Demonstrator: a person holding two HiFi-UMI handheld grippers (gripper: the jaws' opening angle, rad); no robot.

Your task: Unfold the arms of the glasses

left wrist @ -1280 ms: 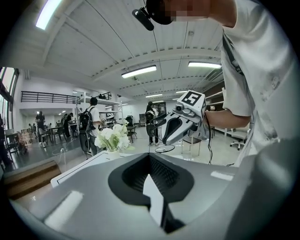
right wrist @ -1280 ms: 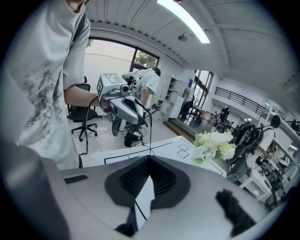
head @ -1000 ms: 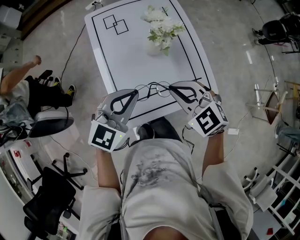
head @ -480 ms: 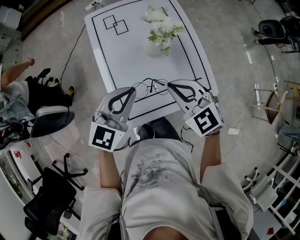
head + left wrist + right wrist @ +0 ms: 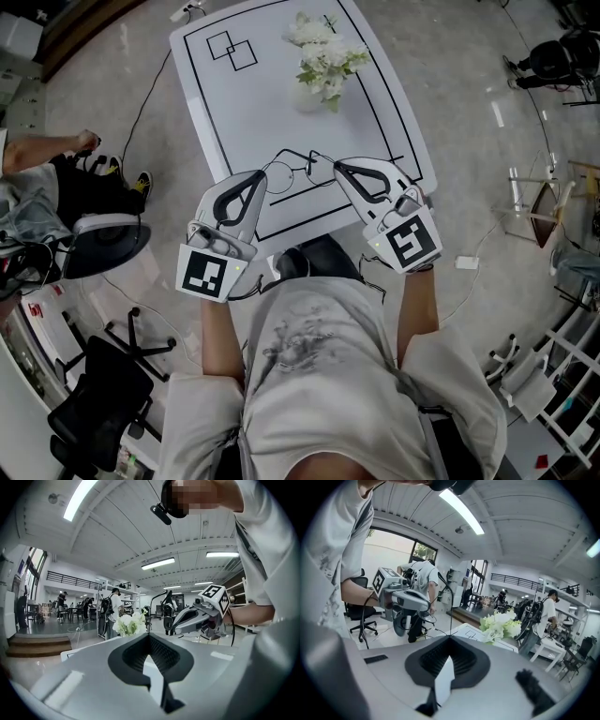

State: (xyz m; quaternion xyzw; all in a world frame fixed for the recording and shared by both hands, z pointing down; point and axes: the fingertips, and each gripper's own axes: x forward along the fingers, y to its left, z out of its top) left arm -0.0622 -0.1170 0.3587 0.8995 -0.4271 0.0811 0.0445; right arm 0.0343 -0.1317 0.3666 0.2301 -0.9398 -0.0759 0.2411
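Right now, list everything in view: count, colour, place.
glasses: one, thin dark frame, over the table's near edge, between both grippers
table: one, white with black lines, ahead
flowers: one bunch, white and green, table's far side
chair: one, black, floor at lower left
bystander: one, light top, far left
left gripper: one, grey, shut on a glasses arm
right gripper: one, grey, shut on the other arm
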